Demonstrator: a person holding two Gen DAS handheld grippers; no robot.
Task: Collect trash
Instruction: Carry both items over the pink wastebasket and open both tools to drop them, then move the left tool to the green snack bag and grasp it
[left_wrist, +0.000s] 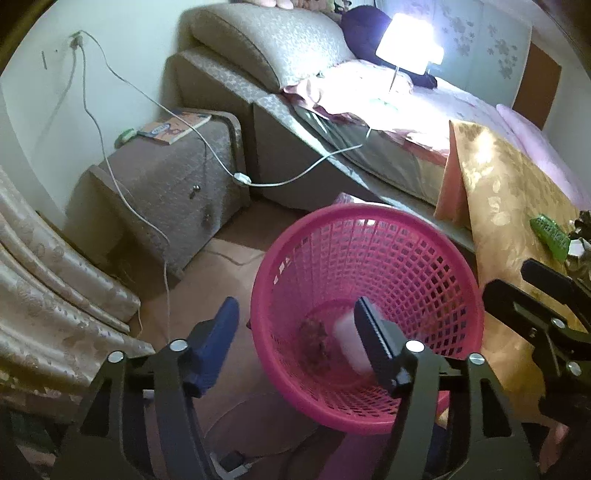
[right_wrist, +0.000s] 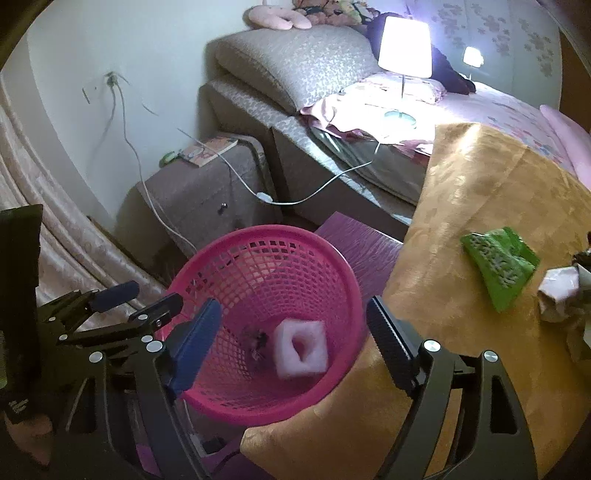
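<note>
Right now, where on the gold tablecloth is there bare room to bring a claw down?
Bare: the gold tablecloth between its basket-side edge and the green wrapper. Crowded: the far right edge, where crumpled paper lies beside the wrapper. The pink basket stands beside the cloth's edge.

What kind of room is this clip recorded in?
Most likely a bedroom: a bed with an upholstered headboard, a nightstand beside it, and a lit lamp on the bed.

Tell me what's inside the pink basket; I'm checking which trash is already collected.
Inside the pink basket lie a white foam square with a hole through its middle and a small dark scrap beside it. The near wall hides part of the bottom, so anything there is unseen.
</note>
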